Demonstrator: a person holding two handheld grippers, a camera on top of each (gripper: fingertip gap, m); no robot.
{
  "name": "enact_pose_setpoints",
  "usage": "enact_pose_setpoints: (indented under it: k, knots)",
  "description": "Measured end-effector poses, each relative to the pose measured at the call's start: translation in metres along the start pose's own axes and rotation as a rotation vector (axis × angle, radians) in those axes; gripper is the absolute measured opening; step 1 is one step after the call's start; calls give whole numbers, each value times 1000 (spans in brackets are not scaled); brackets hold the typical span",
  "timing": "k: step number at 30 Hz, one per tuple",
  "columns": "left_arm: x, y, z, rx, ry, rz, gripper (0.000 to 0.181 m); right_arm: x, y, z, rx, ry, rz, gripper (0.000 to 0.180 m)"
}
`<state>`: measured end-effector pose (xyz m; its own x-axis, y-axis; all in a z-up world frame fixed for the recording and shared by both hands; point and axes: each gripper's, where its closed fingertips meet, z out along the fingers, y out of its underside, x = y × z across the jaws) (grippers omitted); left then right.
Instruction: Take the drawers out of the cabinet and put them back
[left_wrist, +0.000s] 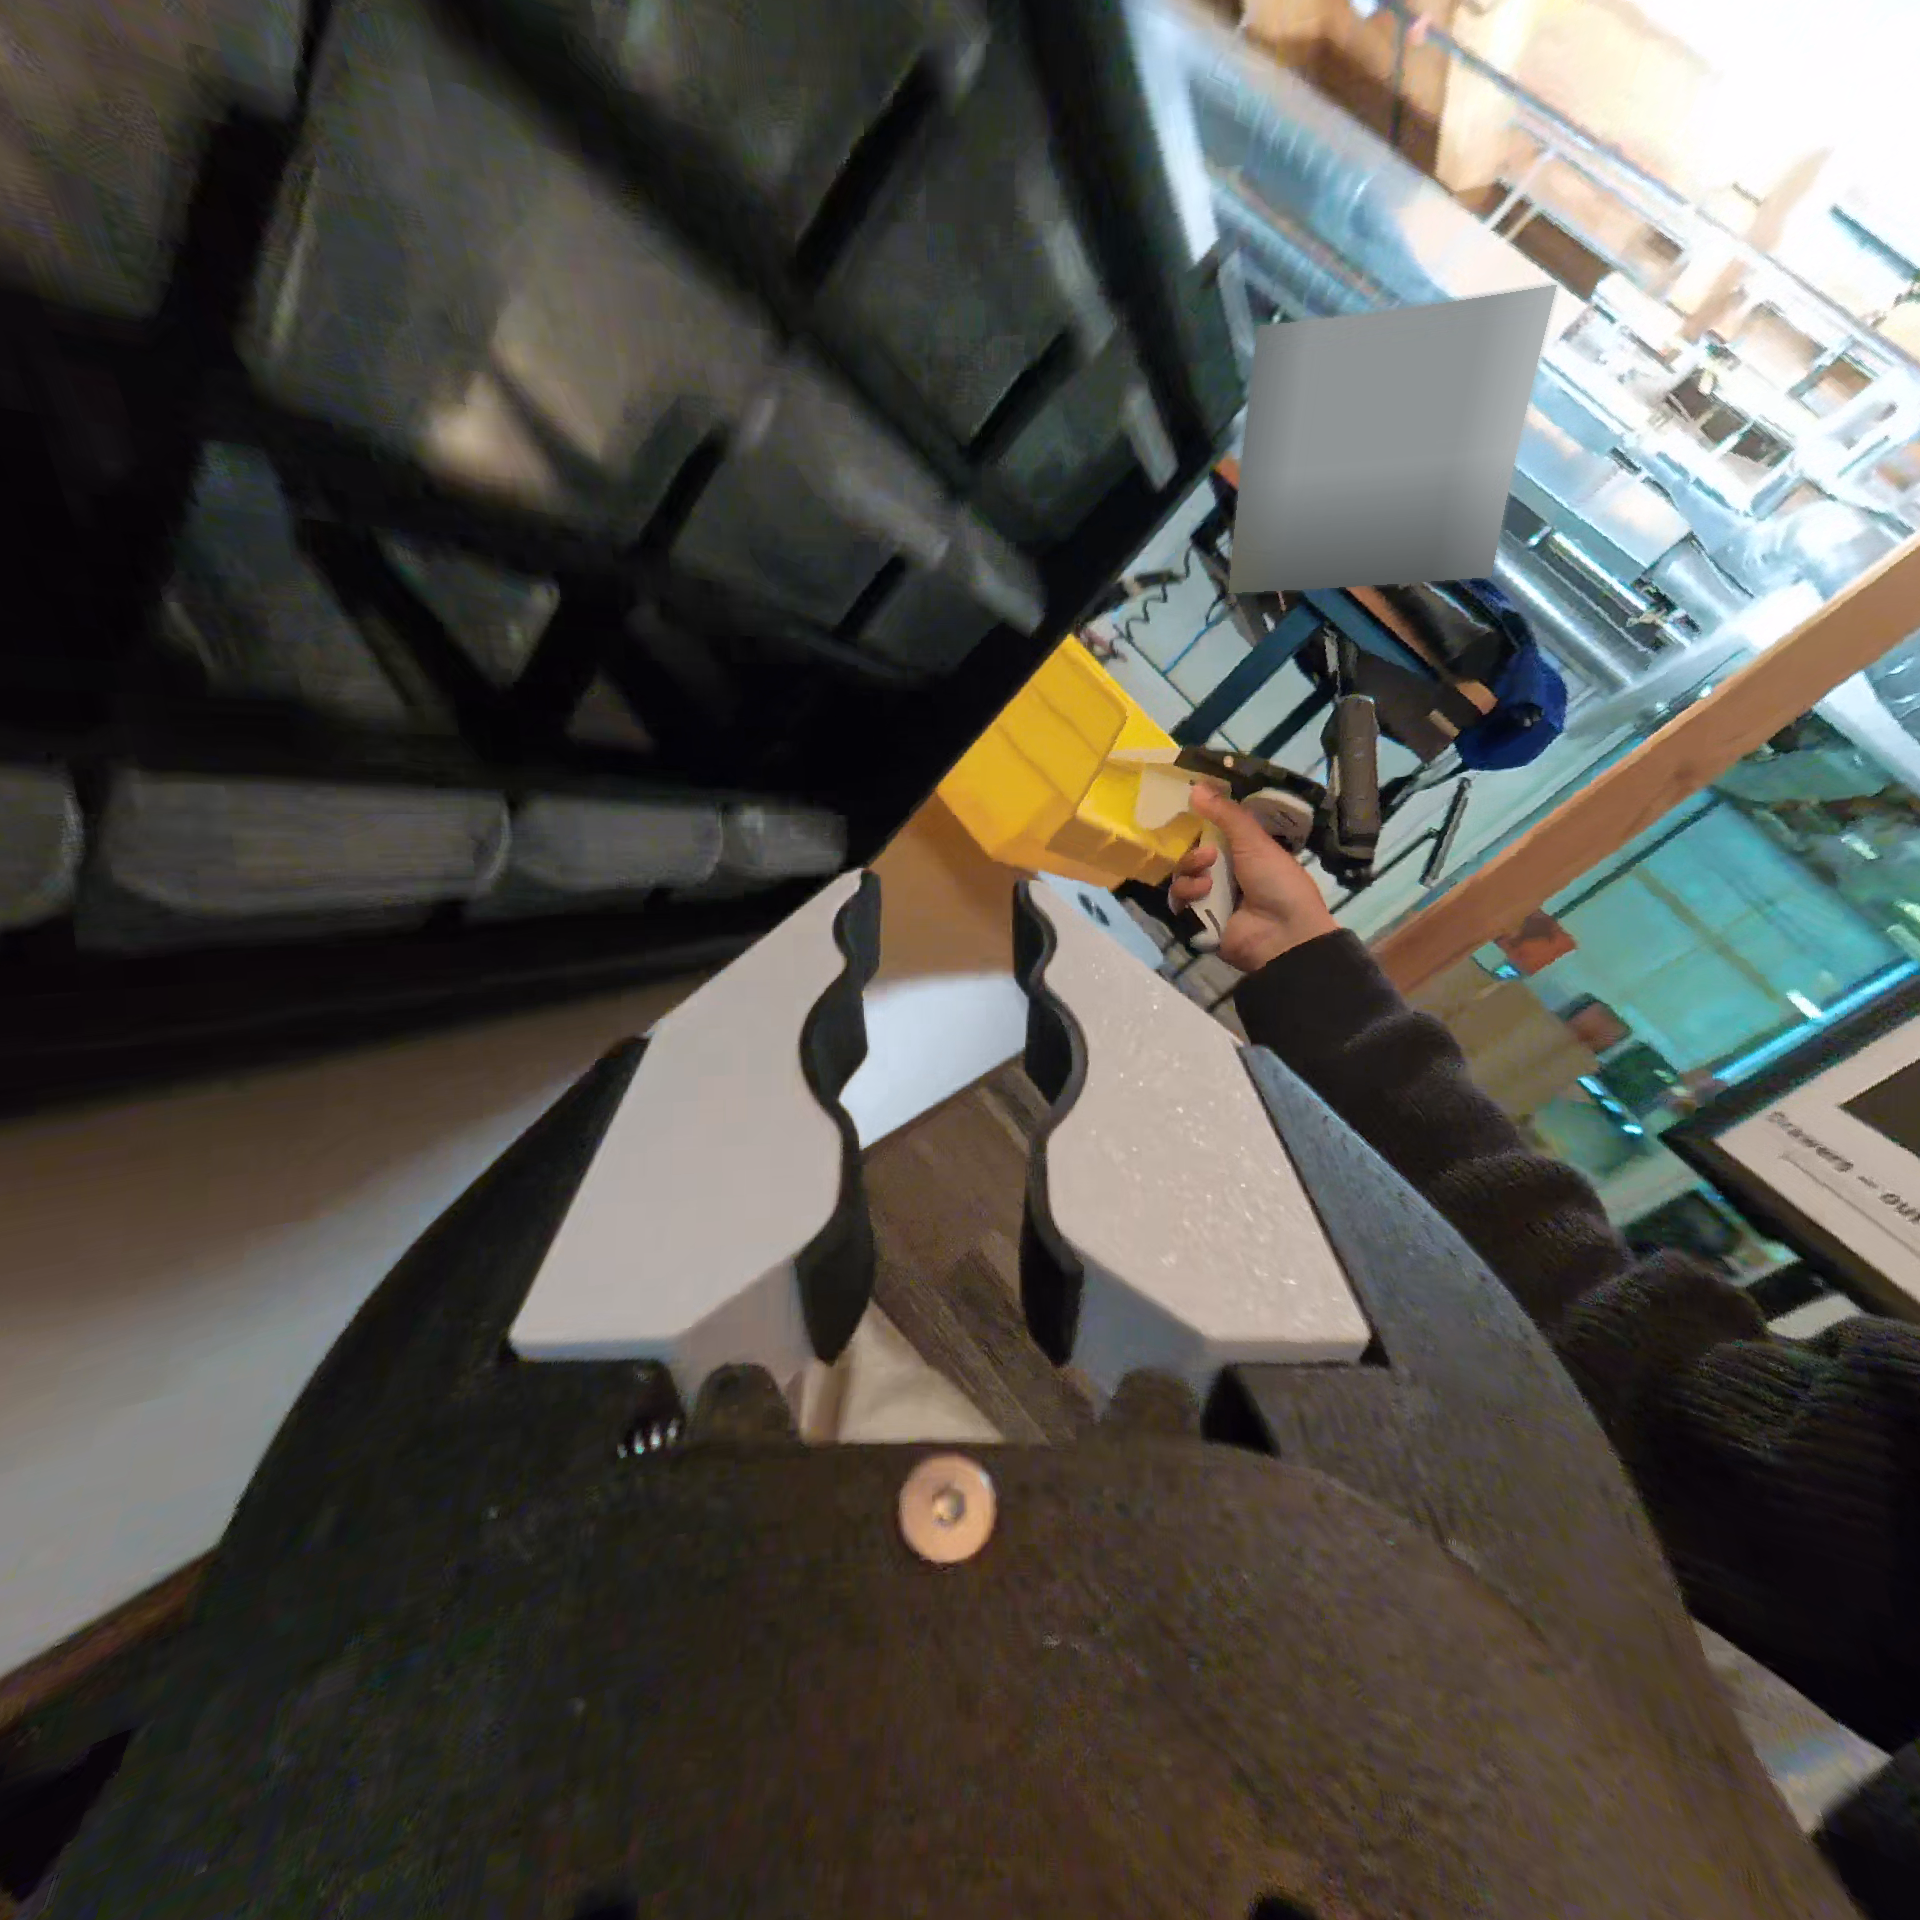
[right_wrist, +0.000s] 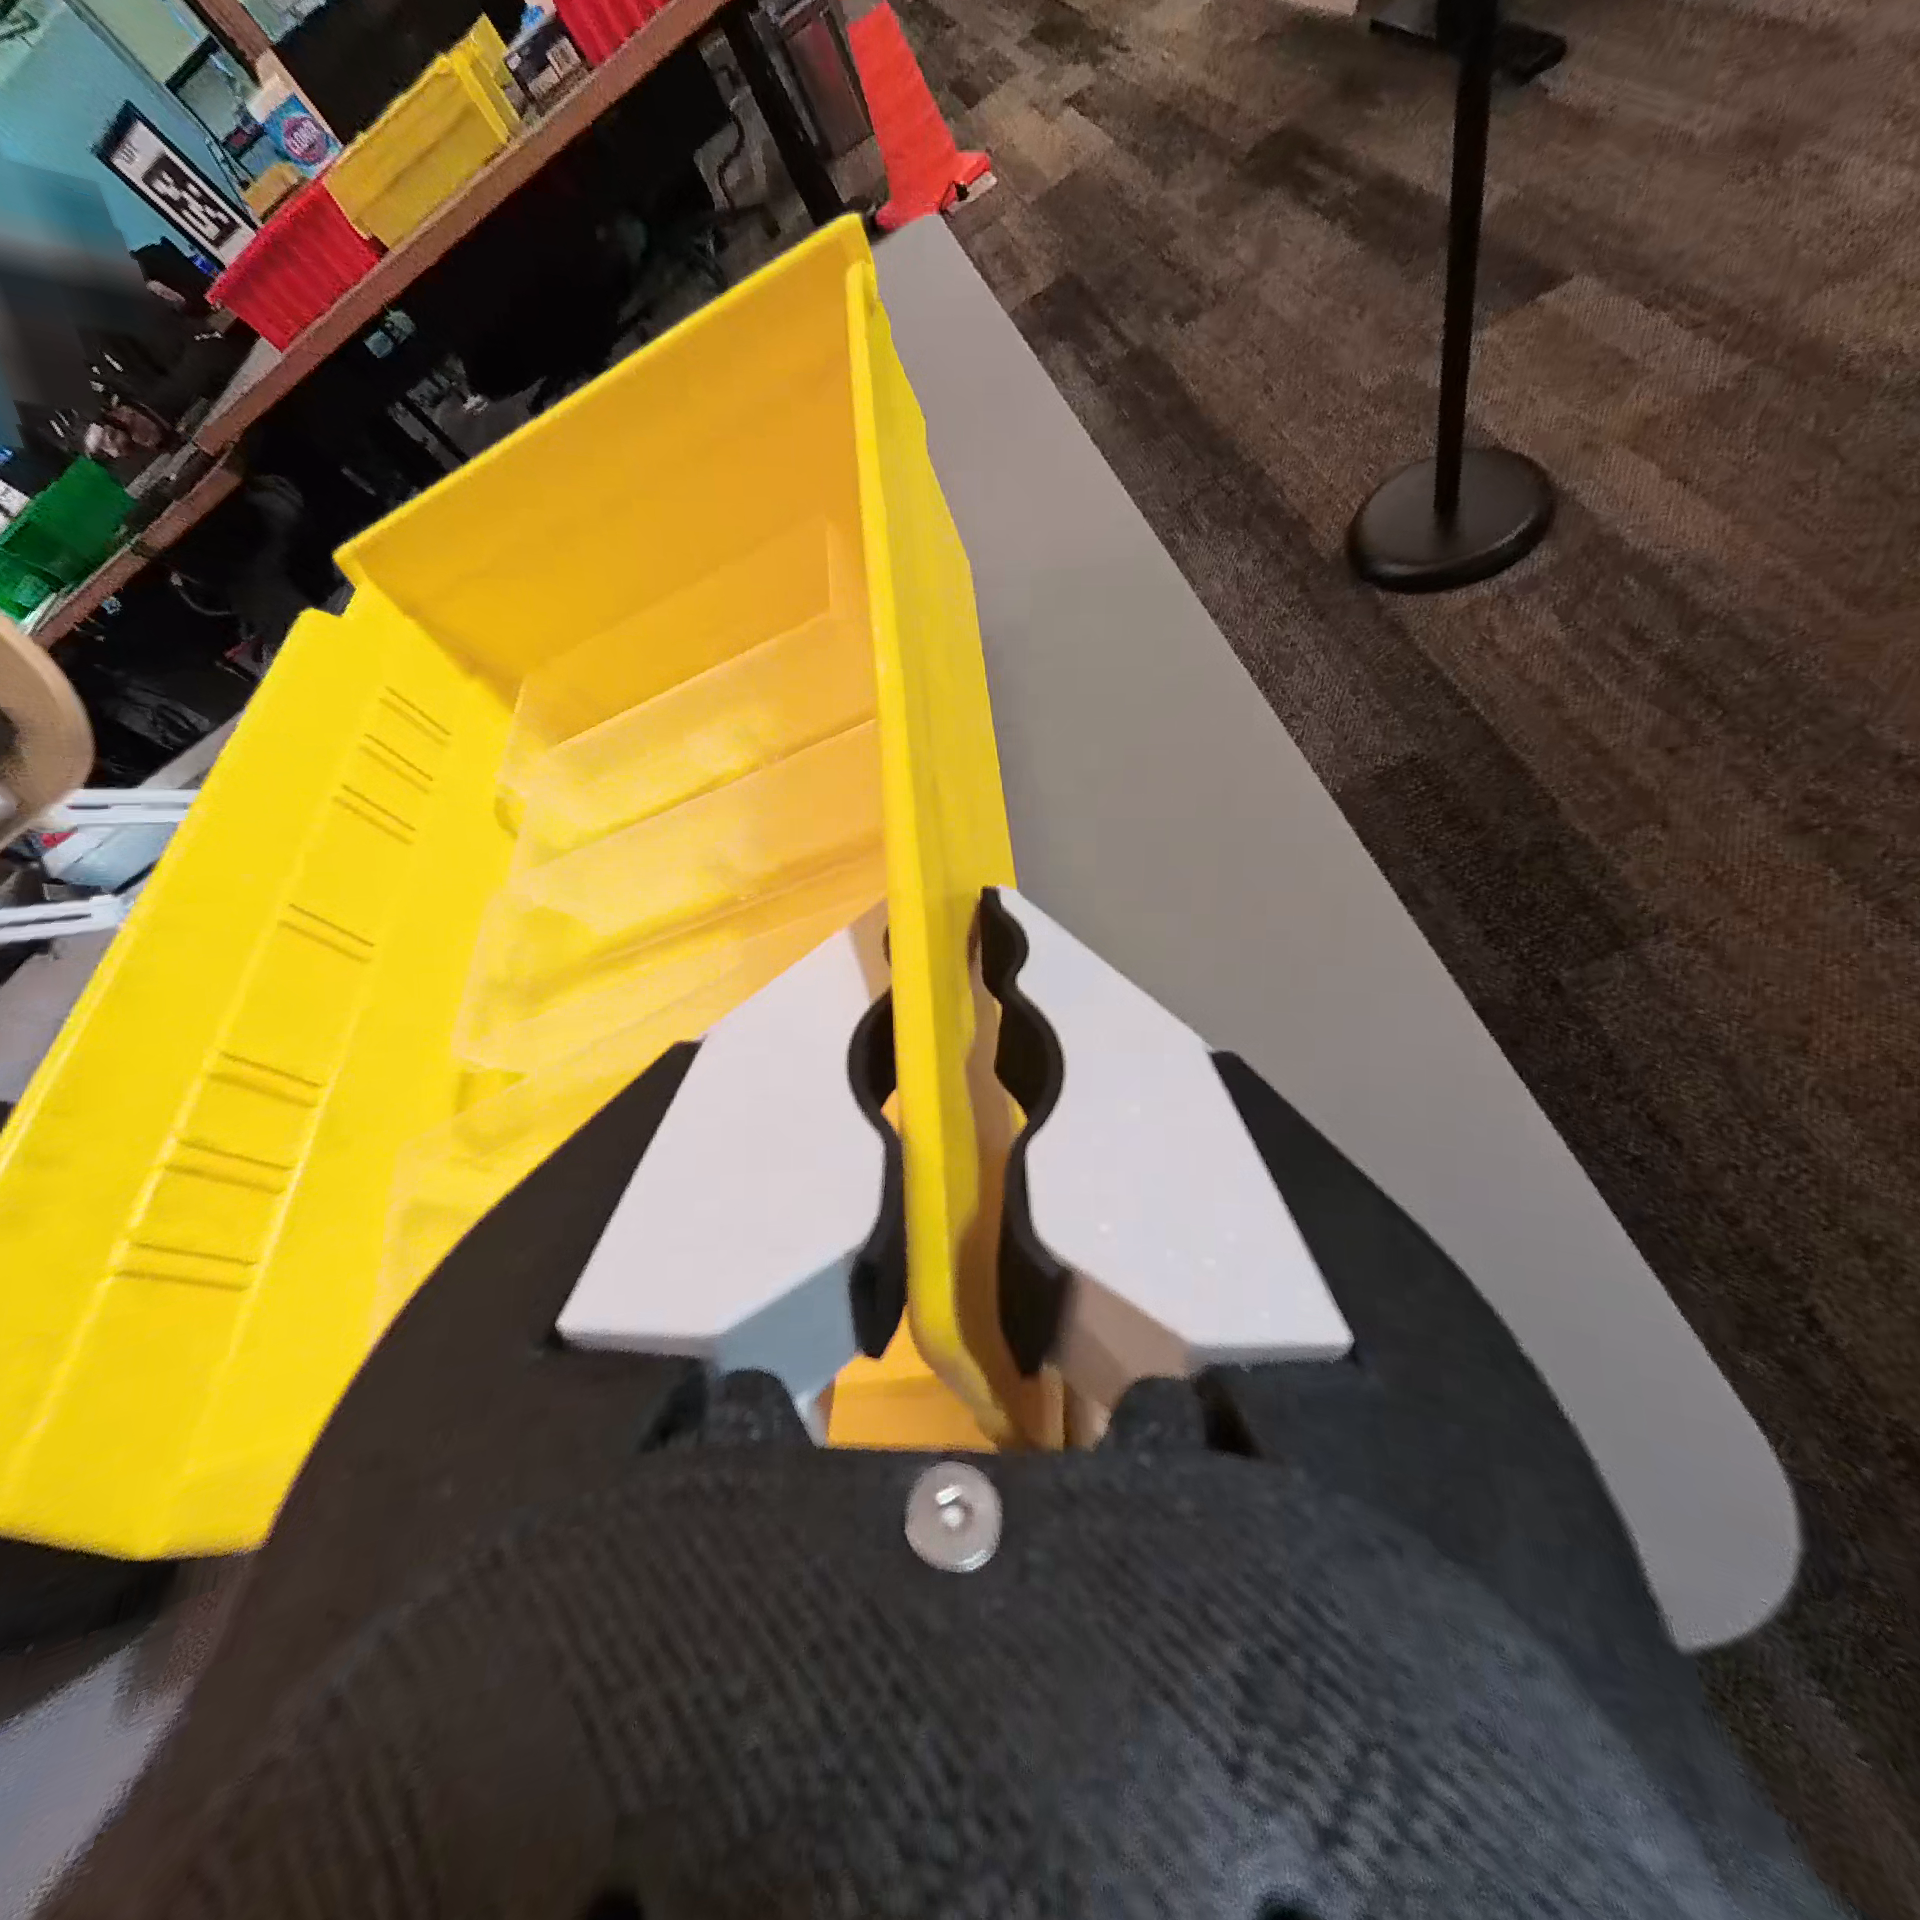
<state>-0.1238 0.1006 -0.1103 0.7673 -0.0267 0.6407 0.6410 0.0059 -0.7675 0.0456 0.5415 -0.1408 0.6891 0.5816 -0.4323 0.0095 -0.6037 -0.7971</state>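
A black cabinet (left_wrist: 540, 416) with several dark drawers fills the upper left of the left wrist view, tilted and blurred. My left gripper (left_wrist: 945, 914) is open and empty, beside the cabinet's lower corner. A yellow drawer (right_wrist: 644, 727) is out of the cabinet. My right gripper (right_wrist: 935, 935) is shut on the drawer's right side wall and holds it over a grey table (right_wrist: 1195, 831). Clear dividers lie inside the drawer. The same yellow drawer (left_wrist: 1049, 790) shows in the left wrist view beyond the cabinet's edge, held by the other gripper in a person's hand (left_wrist: 1257, 904).
A black stand with a round base (right_wrist: 1455, 520) is on the carpet right of the table. Shelves with yellow bins (right_wrist: 426, 156), red bins (right_wrist: 291, 270) and green bins (right_wrist: 62, 540) are behind. An orange cone (right_wrist: 904, 114) stands on the floor. A wooden beam (left_wrist: 1662, 769) crosses the background.
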Motion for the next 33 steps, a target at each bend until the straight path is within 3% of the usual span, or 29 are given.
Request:
enact_pose_setpoints:
  k: [1,3,5,9,11,13,17,21,25,28,30,32,33]
  knots:
    - [5,-12,-4,39,-5,45,23,-3,-5,-5,14,-1,-4,8]
    - [10,-50,-14,138,-45,137,22,-9,-15,-18,47,-8,8,8]
    - [13,-111,-36,266,-98,230,22,-15,-25,-31,77,-23,30,8]
    - [2,-251,-120,518,-313,458,27,-32,-43,-60,124,-40,43,8]
    - [-19,-295,-168,544,-458,541,32,-43,-52,-72,137,-40,33,8]
    - [-59,-313,-204,423,-626,628,36,-58,-59,-80,142,-58,11,8]
    - [-173,-285,-273,-30,-1038,574,50,-107,-69,-94,117,-145,-45,7]
    - [-221,-230,-269,-215,-986,433,68,-177,-71,-105,53,-258,-155,6]
    - [-263,-197,-271,-369,-1111,447,79,-242,-84,-115,6,-404,-204,5]
    - [-285,-179,-269,-420,-1174,455,73,-289,-100,-131,-2,-502,-243,5]
    - [-297,-174,-273,-453,-1240,501,54,-324,-106,-140,-1,-563,-274,5]
    - [-300,-192,-285,-431,-1356,653,12,-362,-104,-147,-15,-628,-307,5]
    - [-300,-192,-284,-449,-1340,688,11,-382,-100,-150,-29,-662,-323,5]
